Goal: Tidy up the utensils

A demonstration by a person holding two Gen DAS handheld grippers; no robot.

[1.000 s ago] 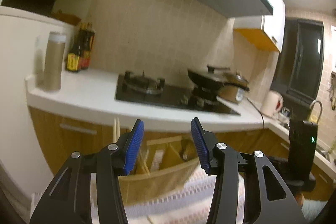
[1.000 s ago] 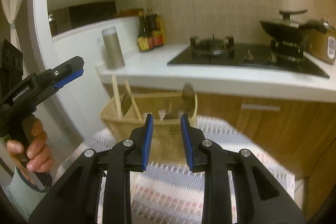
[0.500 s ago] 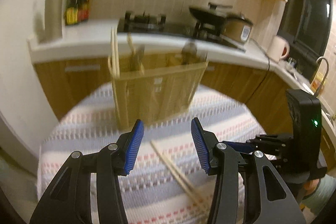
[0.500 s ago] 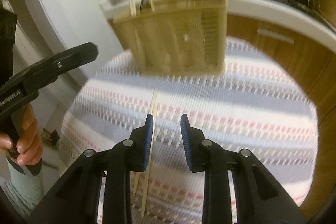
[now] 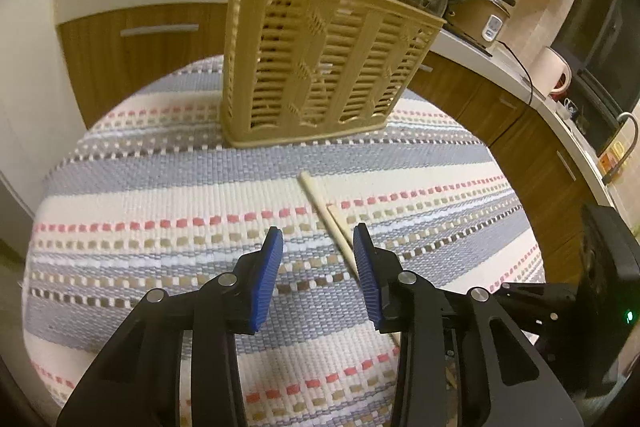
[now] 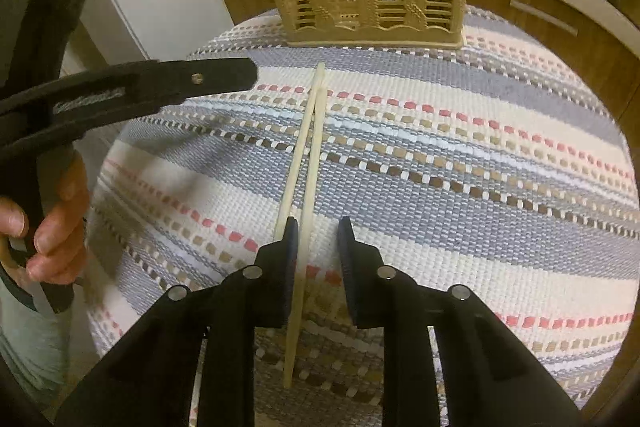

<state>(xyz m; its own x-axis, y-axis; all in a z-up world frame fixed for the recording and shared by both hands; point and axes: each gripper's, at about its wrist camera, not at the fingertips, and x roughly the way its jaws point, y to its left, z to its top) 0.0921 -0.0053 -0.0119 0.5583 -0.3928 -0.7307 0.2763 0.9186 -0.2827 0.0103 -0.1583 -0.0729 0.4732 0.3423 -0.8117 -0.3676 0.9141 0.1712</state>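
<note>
Dropped from countertop view to tabletop within 1 s: pickup of 2 loose chopsticks looks next.

Ahead of both sets of fingers, utensil basket (image 5: 320,55) on striped cloth (image 5: 160,195). Right gripper (image 6: 318,227) narrowly parted, empty, chopsticks (image 6: 310,131) partly between fingers. Left gripper (image 5: 318,239) wide, empty, chopsticks beside right finger.

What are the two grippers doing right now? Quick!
Left gripper: open, holding nothing, above the striped cloth.
Right gripper: open, holding nothing, with one of the chopsticks between its fingers.
</note>
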